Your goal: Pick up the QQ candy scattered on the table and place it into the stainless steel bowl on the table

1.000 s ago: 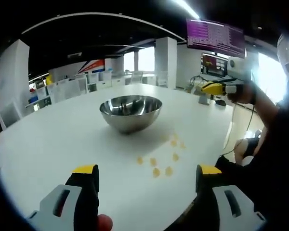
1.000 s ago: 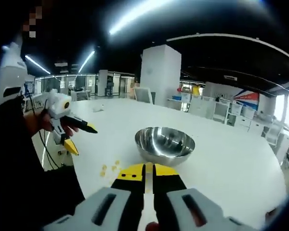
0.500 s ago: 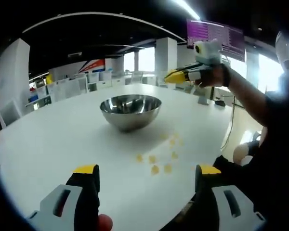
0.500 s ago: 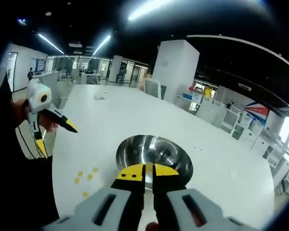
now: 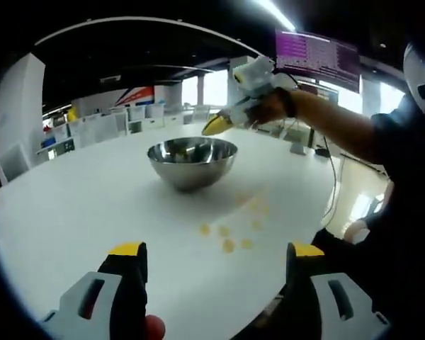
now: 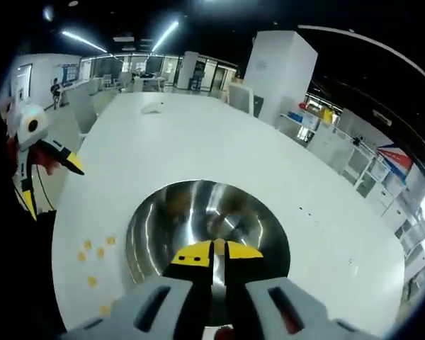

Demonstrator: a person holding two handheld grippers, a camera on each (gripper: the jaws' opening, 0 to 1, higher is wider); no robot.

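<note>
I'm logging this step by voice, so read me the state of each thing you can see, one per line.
Stainless steel bowl: upright on the table.
QQ candies: loose on the table beside the bowl.
Right claw: shut, poised above the bowl; whether it grips a candy cannot be told.
Left claw: open, holding nothing.
Table: white, bearing the bowl and candies.

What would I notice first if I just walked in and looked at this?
The shiny stainless steel bowl in the middle of the white table would likely catch your eye first. The right gripper hangs just above its rim, jaws closed. Next you'd spot the little yellow QQ candies scattered on the table beside the bowl, and the left gripper open near the table's edge.
</note>
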